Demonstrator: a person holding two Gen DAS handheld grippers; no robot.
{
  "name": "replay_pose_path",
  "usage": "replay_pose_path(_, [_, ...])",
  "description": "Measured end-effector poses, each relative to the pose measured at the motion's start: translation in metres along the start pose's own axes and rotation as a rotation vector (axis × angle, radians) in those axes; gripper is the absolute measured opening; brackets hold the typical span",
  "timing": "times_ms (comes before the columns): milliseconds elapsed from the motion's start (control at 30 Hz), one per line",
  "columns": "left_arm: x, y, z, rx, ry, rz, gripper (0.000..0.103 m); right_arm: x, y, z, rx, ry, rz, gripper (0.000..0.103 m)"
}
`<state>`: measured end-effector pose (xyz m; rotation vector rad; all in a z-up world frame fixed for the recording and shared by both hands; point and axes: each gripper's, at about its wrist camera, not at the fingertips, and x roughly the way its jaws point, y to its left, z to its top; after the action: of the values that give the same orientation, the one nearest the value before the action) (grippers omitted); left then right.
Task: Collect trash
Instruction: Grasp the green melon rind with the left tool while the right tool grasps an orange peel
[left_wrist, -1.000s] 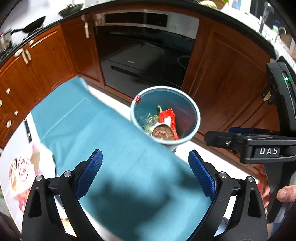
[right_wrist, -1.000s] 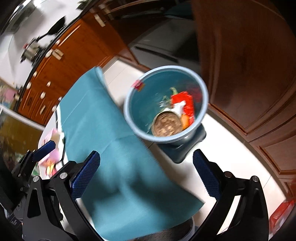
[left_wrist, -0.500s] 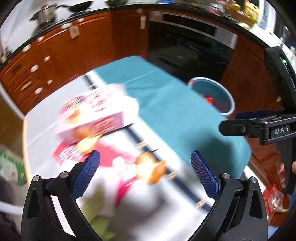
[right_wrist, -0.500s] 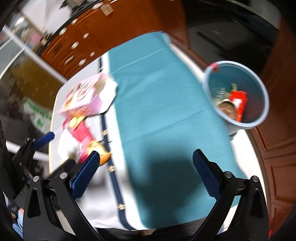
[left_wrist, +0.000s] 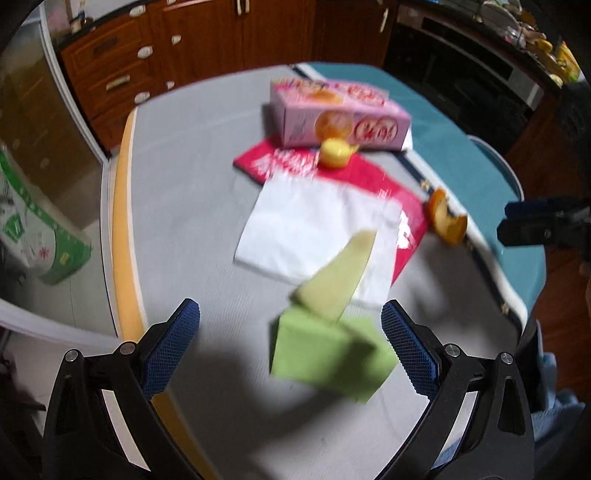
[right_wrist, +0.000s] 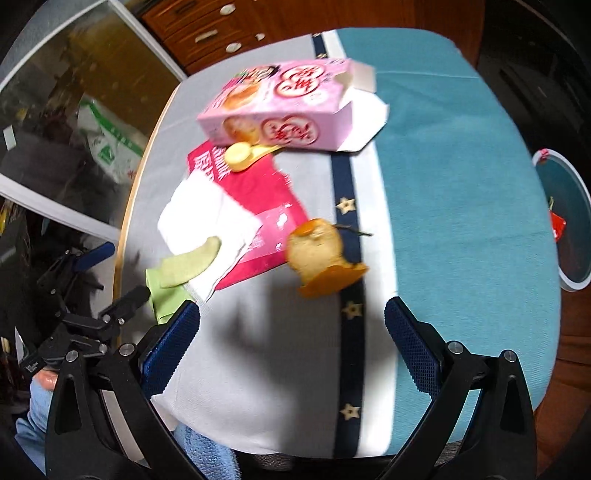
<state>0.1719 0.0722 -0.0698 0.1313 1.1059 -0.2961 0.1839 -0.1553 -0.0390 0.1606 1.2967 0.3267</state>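
Trash lies on the table: a pink box (left_wrist: 332, 114) (right_wrist: 284, 110), a yellow scoop (left_wrist: 334, 153) (right_wrist: 243, 155), a red wrapper (left_wrist: 373, 177) (right_wrist: 255, 192), a white tissue (left_wrist: 314, 229) (right_wrist: 207, 221), a pale green melon rind (left_wrist: 340, 273) (right_wrist: 188, 264), a green paper (left_wrist: 328, 358) (right_wrist: 166, 299) and an orange peel (left_wrist: 447, 221) (right_wrist: 321, 254). My left gripper (left_wrist: 290, 343) is open and empty, just above the green paper. My right gripper (right_wrist: 291, 343) is open and empty, short of the orange peel. The blue trash bin (right_wrist: 569, 218) stands off the table's right edge.
A teal cloth (right_wrist: 461, 184) covers the table's right part, with a navy starred stripe (right_wrist: 351, 258) beside it. Wooden cabinets (left_wrist: 207, 48) stand behind. A green and white bag (left_wrist: 33, 221) lies on the floor at left. The table edge (left_wrist: 125, 221) runs along the left.
Both grippers have swung away from the trash bin to the table, over the scattered trash. Both stayed open and empty.
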Motion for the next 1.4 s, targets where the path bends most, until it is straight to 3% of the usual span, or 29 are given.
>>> replay_pose_path(167, [0.002, 0.002, -0.011, -0.016, 0.012, -0.054, 0.099, 0.008, 0.010, 0.005, -0.009, 0.014, -0.005, 0.096])
replay_pose_path(467, [0.039, -0.017, 0.015, 0.048, 0.047, -0.078, 0.098, 0.011, -0.021, 0.011, 0.102, 0.002, -0.028, 0.096])
replay_pose_path(533, [0.042, -0.018, 0.015, 0.048, 0.040, -0.104, 0.081, 0.016, -0.028, 0.008, 0.123, 0.012, -0.032, 0.096])
replay_pose_path(600, [0.046, -0.019, 0.014, 0.043, 0.059, -0.130, 0.047, 0.021, -0.036, 0.005, 0.146, 0.025, -0.029, 0.096])
replay_pose_path(800, [0.036, -0.018, 0.013, 0.050, 0.003, -0.117, 0.015, 0.034, -0.046, 0.002, 0.187, 0.047, -0.006, 0.096])
replay_pose_path(967, [0.030, -0.019, 0.013, 0.062, 0.008, -0.159, 0.013, 0.038, -0.041, 0.004, 0.181, 0.046, 0.004, 0.096])
replay_pose_path(1233, [0.043, -0.019, 0.006, 0.087, 0.042, -0.163, 0.037, 0.050, -0.026, 0.018, 0.160, 0.057, 0.013, 0.096])
replay_pose_path(1333, [0.044, -0.030, 0.006, 0.125, 0.025, -0.137, 0.037, 0.057, -0.023, 0.021, 0.173, 0.055, 0.018, 0.097])
replay_pose_path(1400, [0.042, -0.034, 0.005, 0.134, 0.010, -0.131, 0.029, 0.056, -0.020, 0.022, 0.166, 0.034, 0.021, 0.097])
